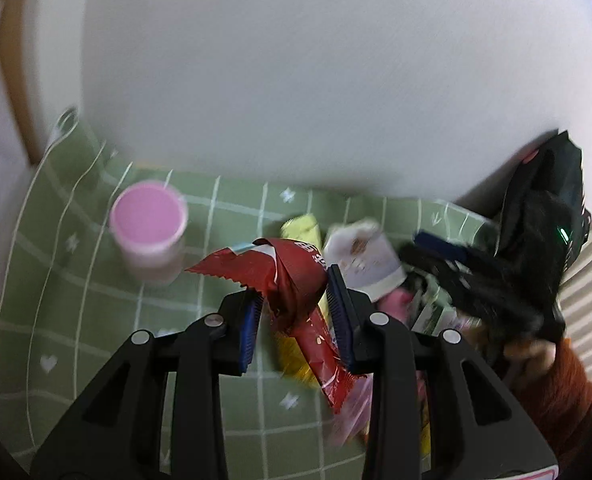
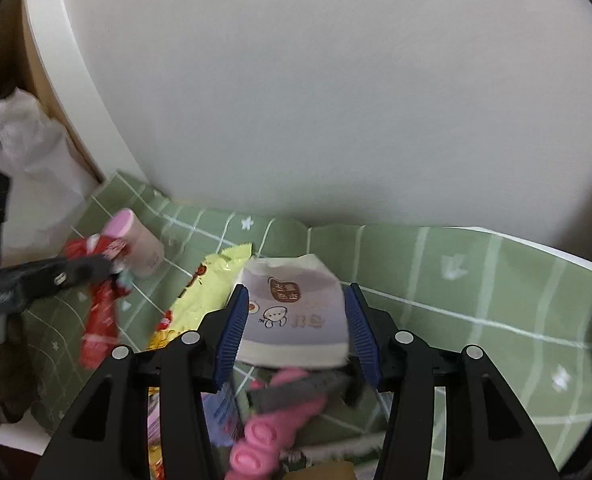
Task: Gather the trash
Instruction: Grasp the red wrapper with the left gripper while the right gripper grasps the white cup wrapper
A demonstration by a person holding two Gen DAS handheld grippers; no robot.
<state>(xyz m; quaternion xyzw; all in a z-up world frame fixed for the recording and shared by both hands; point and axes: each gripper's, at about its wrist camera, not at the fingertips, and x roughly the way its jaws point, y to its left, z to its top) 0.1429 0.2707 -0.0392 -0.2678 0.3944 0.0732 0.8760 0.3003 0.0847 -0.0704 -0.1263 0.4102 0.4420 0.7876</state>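
My left gripper (image 1: pixel 298 316) is shut on a red snack wrapper (image 1: pixel 296 280) and holds it above the green checked cloth (image 1: pixel 96 320); the wrapper also shows in the right wrist view (image 2: pixel 100 320). My right gripper (image 2: pixel 294 328) is open, its blue pads on either side of a white snack packet (image 2: pixel 296 312) without pressing it. The packet also shows in the left wrist view (image 1: pixel 362 258). A yellow wrapper (image 2: pixel 212 288) lies left of the packet, partly under the red one (image 1: pixel 302 226).
A pink-lidded jar (image 1: pixel 150 232) stands at the left on the cloth. Pink scissors (image 2: pixel 276 420) and more packets lie below my right gripper. A white wall runs behind. A white plastic bag (image 2: pixel 28 168) sits at far left.
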